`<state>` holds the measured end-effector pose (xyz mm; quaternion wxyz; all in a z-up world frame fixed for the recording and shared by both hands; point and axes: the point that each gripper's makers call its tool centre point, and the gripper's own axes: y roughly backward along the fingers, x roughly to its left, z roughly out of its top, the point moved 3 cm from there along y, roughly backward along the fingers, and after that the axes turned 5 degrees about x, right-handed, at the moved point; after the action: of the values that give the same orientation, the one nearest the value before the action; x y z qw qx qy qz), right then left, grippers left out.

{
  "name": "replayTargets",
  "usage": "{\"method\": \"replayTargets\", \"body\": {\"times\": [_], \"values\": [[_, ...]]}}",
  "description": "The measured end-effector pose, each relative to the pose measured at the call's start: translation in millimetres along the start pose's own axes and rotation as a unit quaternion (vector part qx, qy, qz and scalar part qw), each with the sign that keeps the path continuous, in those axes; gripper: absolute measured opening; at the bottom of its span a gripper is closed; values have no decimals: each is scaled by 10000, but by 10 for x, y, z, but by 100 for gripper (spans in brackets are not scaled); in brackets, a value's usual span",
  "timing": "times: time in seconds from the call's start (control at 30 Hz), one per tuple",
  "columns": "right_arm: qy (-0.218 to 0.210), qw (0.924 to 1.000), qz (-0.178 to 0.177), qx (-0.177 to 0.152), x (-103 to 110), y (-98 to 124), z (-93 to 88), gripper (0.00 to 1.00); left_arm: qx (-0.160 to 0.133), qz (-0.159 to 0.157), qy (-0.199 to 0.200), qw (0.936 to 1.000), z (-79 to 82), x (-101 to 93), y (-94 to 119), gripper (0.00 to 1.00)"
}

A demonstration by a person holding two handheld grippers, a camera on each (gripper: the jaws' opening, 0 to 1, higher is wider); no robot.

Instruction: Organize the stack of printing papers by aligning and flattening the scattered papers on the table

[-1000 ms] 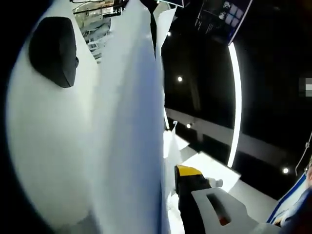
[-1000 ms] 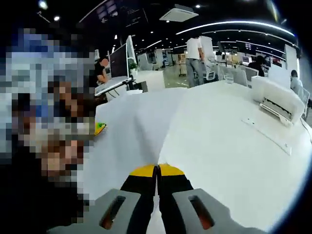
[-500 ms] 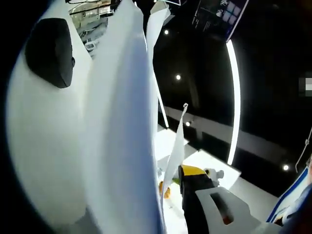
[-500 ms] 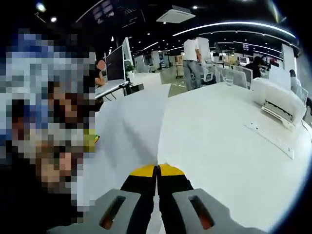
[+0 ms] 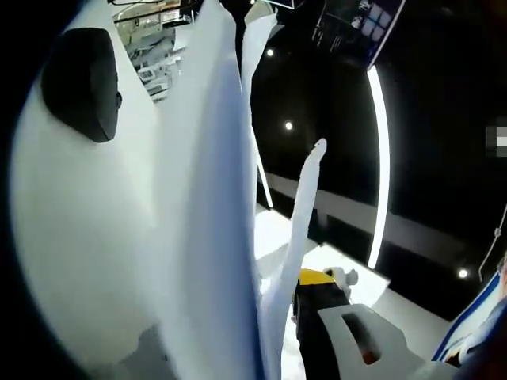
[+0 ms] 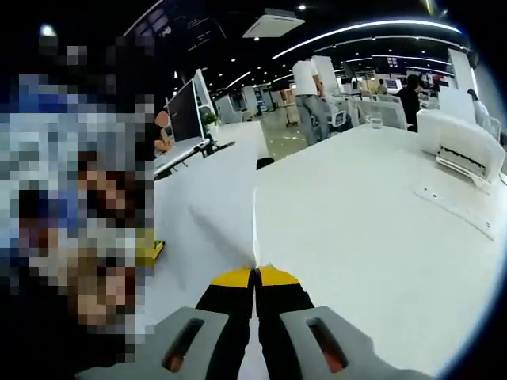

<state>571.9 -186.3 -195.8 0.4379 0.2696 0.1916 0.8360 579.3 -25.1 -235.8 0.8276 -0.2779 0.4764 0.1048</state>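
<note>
In the left gripper view the white paper stack (image 5: pixel 206 237) stands on edge and runs from the bottom to the top. One loose sheet (image 5: pixel 305 206) curls away from it, just above the yellow-tipped right jaw. My left gripper (image 5: pixel 277 297) is shut on the stack, with its left jaw hidden behind the sheets. My right gripper (image 6: pixel 255 277) is shut on the near edge of a sheet of paper (image 6: pixel 210 214), its yellow tips pressed together. That sheet rises away over the white table (image 6: pixel 356 229).
A black oval object (image 5: pixel 83 83) lies on a white surface behind the stack. A white printer (image 6: pixel 463 146) sits at the table's far right. A monitor (image 6: pixel 186 111) and several people are at the back. A yellow item (image 6: pixel 150 247) shows by the sheet's left edge.
In the left gripper view a loose sheet has peeled off the stack and risen beside the jaw. In the right gripper view the sheet has tipped up more steeply.
</note>
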Motion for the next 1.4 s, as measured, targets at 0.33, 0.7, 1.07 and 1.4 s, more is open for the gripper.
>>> {"method": "replayTargets", "body": {"times": [0.33,0.7,1.07,1.4], "values": [[41,10000,62,-26,57,-123,65,0,-12,-19,17,10000,10,-5,-6,23],[108,9999,97,-38,206,-237,121,0,-7,-48,35,10000,8,-14,-8,23],[66,9998,160,-45,263,-330,141,0,11,-56,46,10000,-5,-17,-3,22],[-19,10000,52,-16,231,-302,100,0,8,-18,35,10000,-10,-8,-2,23]]}}
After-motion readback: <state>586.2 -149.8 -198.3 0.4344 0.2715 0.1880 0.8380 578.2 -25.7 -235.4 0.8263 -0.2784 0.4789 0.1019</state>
